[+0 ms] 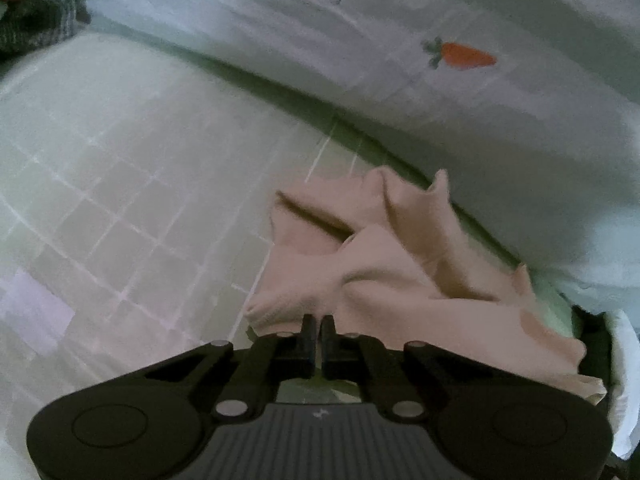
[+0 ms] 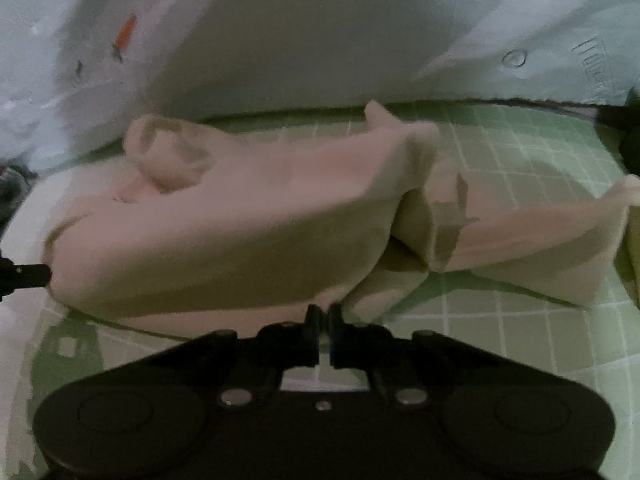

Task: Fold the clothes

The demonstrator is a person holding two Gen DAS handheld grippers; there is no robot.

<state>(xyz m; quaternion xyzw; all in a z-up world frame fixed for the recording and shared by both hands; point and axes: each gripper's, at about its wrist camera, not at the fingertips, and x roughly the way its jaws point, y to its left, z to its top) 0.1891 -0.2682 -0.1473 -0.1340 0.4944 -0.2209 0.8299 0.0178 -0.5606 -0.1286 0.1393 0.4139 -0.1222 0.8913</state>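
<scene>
A pale pink garment [image 1: 384, 264] lies rumpled on a green checked sheet [image 1: 120, 184]. In the left wrist view my left gripper [image 1: 318, 322] is shut, its tips pinching the garment's near edge. In the right wrist view the same garment [image 2: 240, 220] stretches across the sheet, partly lifted and folded over itself. My right gripper [image 2: 324, 314] is shut on its near edge. The left gripper's finger [image 2: 28, 274] shows at the far left, touching the garment's end.
A white quilt with a carrot print [image 1: 464, 56] is bunched along the back of the bed and also shows in the right wrist view [image 2: 320, 40]. A dark green knitted item [image 1: 40, 20] and something red lie at the far left corner.
</scene>
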